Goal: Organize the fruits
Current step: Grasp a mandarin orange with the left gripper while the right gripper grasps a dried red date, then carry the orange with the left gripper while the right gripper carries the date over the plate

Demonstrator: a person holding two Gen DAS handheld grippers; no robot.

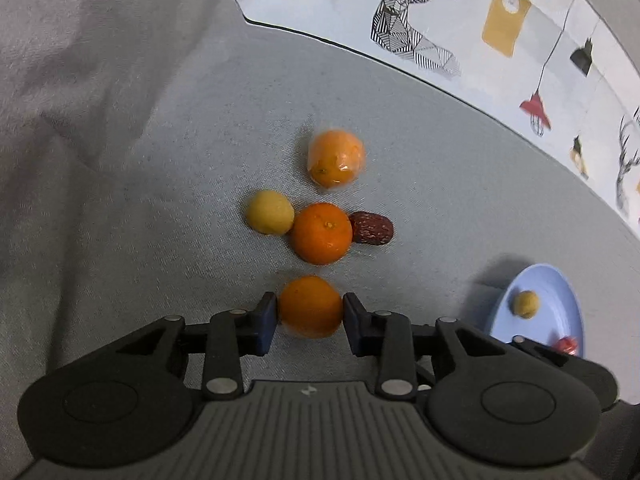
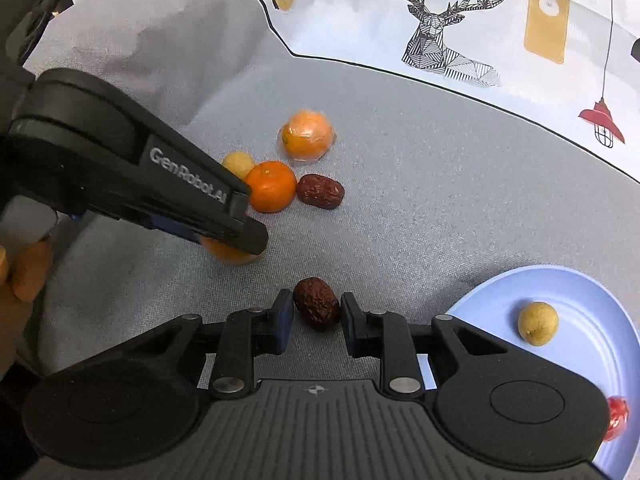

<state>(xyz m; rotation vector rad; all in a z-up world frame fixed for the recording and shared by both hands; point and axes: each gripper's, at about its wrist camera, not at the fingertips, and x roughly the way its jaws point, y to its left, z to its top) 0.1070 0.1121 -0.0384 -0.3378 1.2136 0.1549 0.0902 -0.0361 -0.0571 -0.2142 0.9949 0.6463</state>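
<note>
Three tangerines: one unwrapped [image 2: 270, 186], one in clear film [image 2: 307, 135], one between jaws [image 1: 310, 306]. Two dried red dates: one beside the unwrapped tangerine [image 2: 320, 191], one between jaws [image 2: 317, 303]. Two small yellow fruits: one on the grey cloth [image 1: 269, 212], one on the plate [image 2: 537, 323]. One blue plate [image 2: 492, 300]. One red fruit at its edge [image 2: 617, 417].

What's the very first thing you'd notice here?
Bright fruit on the grey cloth: the left hand-held gripper pinches an orange, and the right hand-held gripper pinches a wrinkly red date. At the lower right, a blue plate holds a small yellow fruit.
</note>
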